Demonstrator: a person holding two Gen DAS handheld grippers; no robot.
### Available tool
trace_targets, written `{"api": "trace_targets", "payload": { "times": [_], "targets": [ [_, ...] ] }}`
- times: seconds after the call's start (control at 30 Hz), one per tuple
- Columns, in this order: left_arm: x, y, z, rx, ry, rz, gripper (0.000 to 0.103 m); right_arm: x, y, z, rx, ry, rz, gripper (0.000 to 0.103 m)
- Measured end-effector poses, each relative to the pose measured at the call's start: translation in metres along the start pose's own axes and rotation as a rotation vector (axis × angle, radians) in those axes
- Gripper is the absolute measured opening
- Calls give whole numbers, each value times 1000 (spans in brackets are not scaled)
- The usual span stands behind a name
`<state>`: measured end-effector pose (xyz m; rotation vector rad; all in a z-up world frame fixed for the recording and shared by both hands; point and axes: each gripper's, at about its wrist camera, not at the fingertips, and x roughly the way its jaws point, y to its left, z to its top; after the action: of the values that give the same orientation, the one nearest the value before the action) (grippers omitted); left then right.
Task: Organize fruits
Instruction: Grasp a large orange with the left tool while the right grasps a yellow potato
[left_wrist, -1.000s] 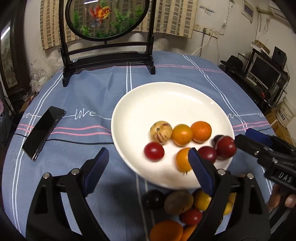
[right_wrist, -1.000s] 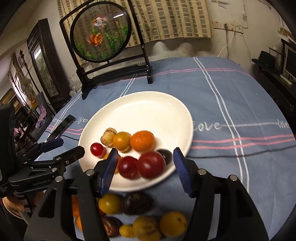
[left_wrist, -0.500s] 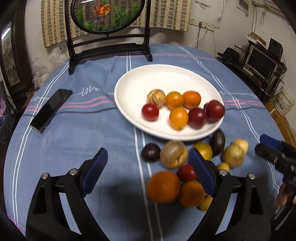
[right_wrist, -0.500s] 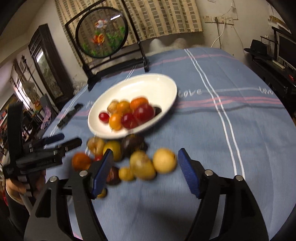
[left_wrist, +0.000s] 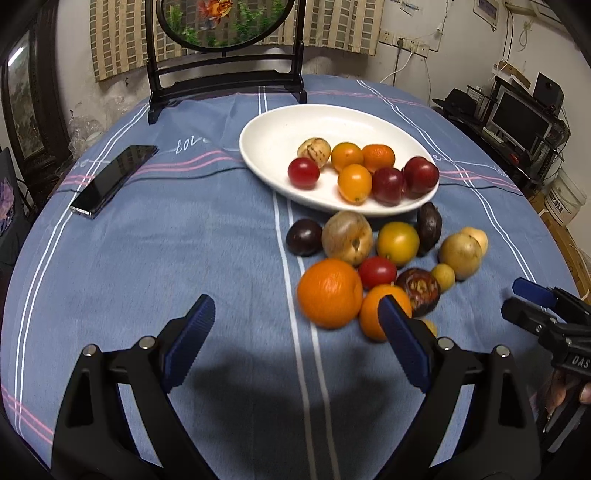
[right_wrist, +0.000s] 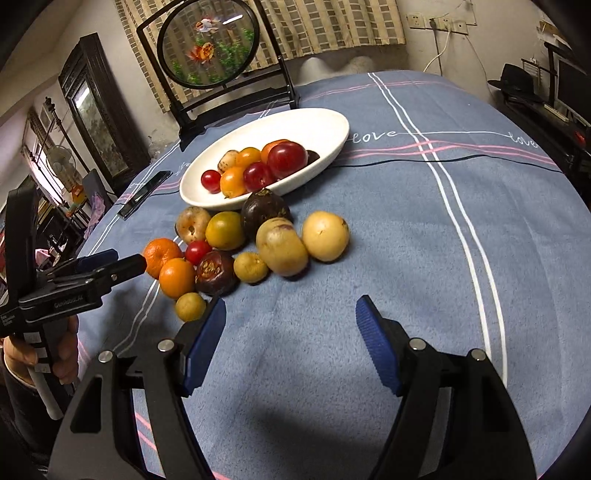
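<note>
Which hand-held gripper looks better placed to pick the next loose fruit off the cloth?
Probably the left hand-held gripper: open, its fingers almost flank the large orange. The right hand-held gripper, also open, faces bare cloth beside the pile.

A plate (left_wrist: 280, 147) is set on the tablecloth (left_wrist: 166, 258), with several fruits (left_wrist: 354, 182) gathered in its near right part. A cluster of loose fruits (left_wrist: 328, 293) is spread on the cloth just near of the plate. A phone (left_wrist: 114, 179) is laid to the plate's left, and a framed stand (left_wrist: 225, 77) is placed behind it at the far edge.
</note>
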<state>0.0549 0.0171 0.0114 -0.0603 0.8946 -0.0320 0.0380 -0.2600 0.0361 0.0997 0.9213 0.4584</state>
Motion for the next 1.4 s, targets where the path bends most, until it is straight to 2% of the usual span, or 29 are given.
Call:
{"api": "trace_targets", "payload": {
  "times": [0.23,0.43,0.63,0.7,0.77,0.9,1.17,1.3,1.4],
  "targets": [
    [1,13,-14,-24,22,3,92,9,24,-6,-84,55,24,73],
    [6,23,-20,-36,35,5,92,20,65,-12,-241,81,40,73],
    [9,36,-25,-56,46,0,92,43,91,-10,-314,118,20,63],
    [10,38,-27,-58,50,-1,92,53,97,-7,-330,134,6,50],
    [12,39,-28,-54,56,-5,92,59,102,-6,-343,147,16,45],
    [16,33,-27,-28,64,-13,92,65,102,-3,-334,131,-4,30],
    [30,14,-20,32,95,-5,92,50,78,-7,-279,112,22,29],
    [40,4,-14,69,115,37,92,41,67,-12,-257,110,42,29],
    [43,-3,-10,94,101,44,92,40,65,-12,-251,106,49,29]
  ]
}}
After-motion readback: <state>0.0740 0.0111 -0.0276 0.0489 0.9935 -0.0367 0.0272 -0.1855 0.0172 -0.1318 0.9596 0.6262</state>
